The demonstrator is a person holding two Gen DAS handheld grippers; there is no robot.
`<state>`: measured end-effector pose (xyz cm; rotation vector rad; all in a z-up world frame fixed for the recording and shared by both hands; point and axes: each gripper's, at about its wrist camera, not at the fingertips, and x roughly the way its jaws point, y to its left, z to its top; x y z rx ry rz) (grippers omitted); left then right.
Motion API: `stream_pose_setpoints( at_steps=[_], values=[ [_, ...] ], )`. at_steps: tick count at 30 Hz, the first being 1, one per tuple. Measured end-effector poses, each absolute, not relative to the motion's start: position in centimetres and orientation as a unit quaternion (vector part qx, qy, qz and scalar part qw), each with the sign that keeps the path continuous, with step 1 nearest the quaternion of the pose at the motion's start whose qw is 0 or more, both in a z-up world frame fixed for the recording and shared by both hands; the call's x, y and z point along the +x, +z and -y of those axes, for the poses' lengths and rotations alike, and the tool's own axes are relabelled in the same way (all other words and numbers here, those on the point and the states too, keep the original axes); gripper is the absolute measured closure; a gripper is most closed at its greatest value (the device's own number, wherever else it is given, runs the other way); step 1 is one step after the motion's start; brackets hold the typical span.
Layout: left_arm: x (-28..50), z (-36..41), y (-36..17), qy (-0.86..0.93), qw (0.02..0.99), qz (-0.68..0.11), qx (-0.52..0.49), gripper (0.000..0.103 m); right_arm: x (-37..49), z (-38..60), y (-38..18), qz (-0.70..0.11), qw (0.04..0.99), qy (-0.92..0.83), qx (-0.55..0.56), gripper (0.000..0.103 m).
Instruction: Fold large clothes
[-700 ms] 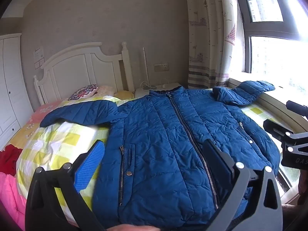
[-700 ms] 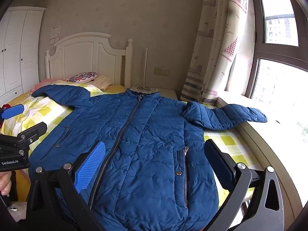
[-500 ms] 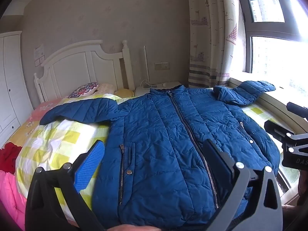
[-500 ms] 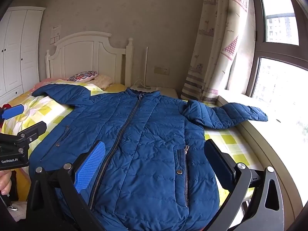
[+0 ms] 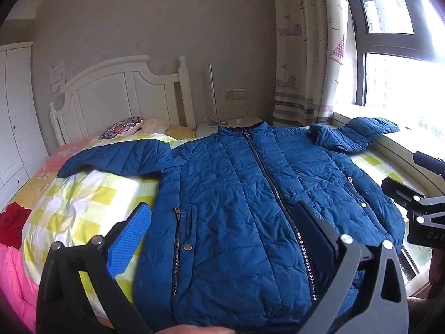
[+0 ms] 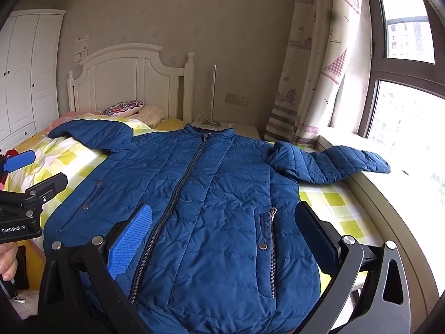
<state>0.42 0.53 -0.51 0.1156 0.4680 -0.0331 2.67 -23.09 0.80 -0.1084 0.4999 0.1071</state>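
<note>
A blue quilted jacket (image 5: 250,194) lies flat, front up and zipped, on a bed, both sleeves spread out; it also shows in the right wrist view (image 6: 211,194). Its left sleeve (image 5: 116,158) rests on the yellow checked quilt, its right sleeve (image 6: 333,161) reaches the windowsill. My left gripper (image 5: 219,222) hovers open above the hem near the left pocket. My right gripper (image 6: 222,222) hovers open above the hem near the right pocket. Neither touches the jacket. Each gripper shows at the edge of the other's view.
The bed has a yellow checked quilt (image 5: 83,203), a white headboard (image 5: 125,94) and pillows (image 5: 122,128). A white wardrobe (image 6: 22,78) stands left. A windowsill (image 6: 389,208) and curtain (image 6: 311,69) are right. Pink and red cloth (image 5: 14,250) lies at the bed's left.
Both views have shifted very slightly; the jacket and the open grippers stay as they were.
</note>
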Motion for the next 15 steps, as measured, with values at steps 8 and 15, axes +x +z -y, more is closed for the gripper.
stream_pose_setpoints(
  at_steps=[8,15],
  values=[
    [0.49,-1.05,-0.8,-0.014,0.97,-0.236,0.051,0.002,2.86,23.02,0.43,-0.254,0.964,0.056,-0.051,0.004],
    [0.51,-1.05,-0.82,-0.015,0.97,-0.236,0.051,0.002,2.91,22.87,0.31,-0.257,0.963,0.057,-0.052,0.004]
  ],
)
